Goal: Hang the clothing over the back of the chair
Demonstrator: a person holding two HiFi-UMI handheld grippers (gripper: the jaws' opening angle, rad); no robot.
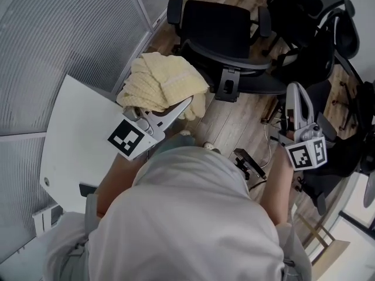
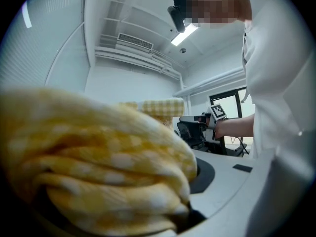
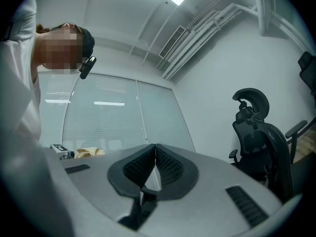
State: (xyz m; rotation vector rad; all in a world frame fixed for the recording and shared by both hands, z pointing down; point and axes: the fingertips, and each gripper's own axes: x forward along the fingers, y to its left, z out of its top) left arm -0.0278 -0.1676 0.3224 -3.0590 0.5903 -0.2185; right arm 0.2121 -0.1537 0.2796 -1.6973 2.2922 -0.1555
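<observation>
Soft checked-weave clothing (image 1: pixel 161 81), wood-grain floor (image 1: pixel 243 124), matt chair (image 1: pixel 214 25)

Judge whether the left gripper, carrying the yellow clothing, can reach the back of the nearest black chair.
Probably yes. The left gripper holds the yellow clothing just short of the black chair, whose back faces the person; only wooden floor shows between them.

Bright, even indoor light. A ceiling lamp (image 2: pixel 185 33) glares above the cloth (image 2: pixel 98 167), which is blurred and too near to focus. Both gripper views bend and darken toward their round edges. Shadows are soft.
</observation>
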